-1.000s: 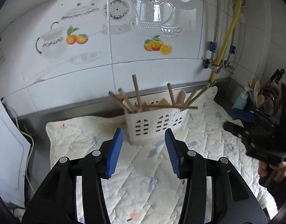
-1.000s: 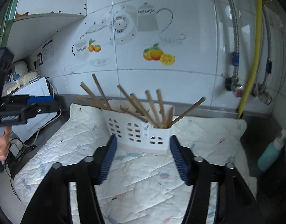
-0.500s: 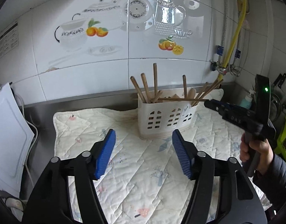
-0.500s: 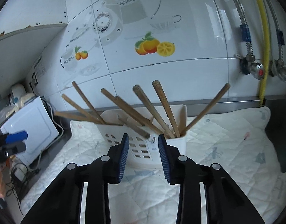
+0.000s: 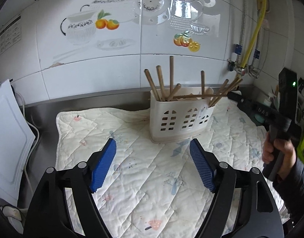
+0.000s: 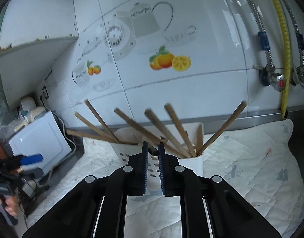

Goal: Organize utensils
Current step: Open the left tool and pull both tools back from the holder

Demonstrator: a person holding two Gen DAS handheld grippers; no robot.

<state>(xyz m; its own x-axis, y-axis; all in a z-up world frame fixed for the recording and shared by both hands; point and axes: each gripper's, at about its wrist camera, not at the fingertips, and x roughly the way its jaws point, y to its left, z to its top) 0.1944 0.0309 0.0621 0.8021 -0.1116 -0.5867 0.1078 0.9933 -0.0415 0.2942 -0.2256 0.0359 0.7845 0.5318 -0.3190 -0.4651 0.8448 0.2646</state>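
Note:
A white plastic utensil caddy (image 5: 179, 117) stands on a quilted mat (image 5: 144, 162) and holds several wooden utensil handles (image 5: 161, 83) that lean different ways. One handle (image 5: 199, 95) lies level across its top. My left gripper (image 5: 152, 154) is open and empty, in front of the caddy. My right gripper (image 6: 152, 150) has closed around the end of that level handle (image 6: 153, 151) at the caddy's (image 6: 189, 162) right end. It shows in the left wrist view (image 5: 233, 96) touching the handle's tip.
The tiled wall (image 5: 140, 39) is behind the caddy. A white appliance (image 5: 7, 130) and cables stand at the left. Pipes and a yellow hose (image 5: 249, 39) run down the right corner. A dish rack with utensils (image 5: 274, 95) is at the far right.
My right gripper moved in toward the caddy and its jaws narrowed onto the end of a wooden handle. My left gripper drew back and opened wider.

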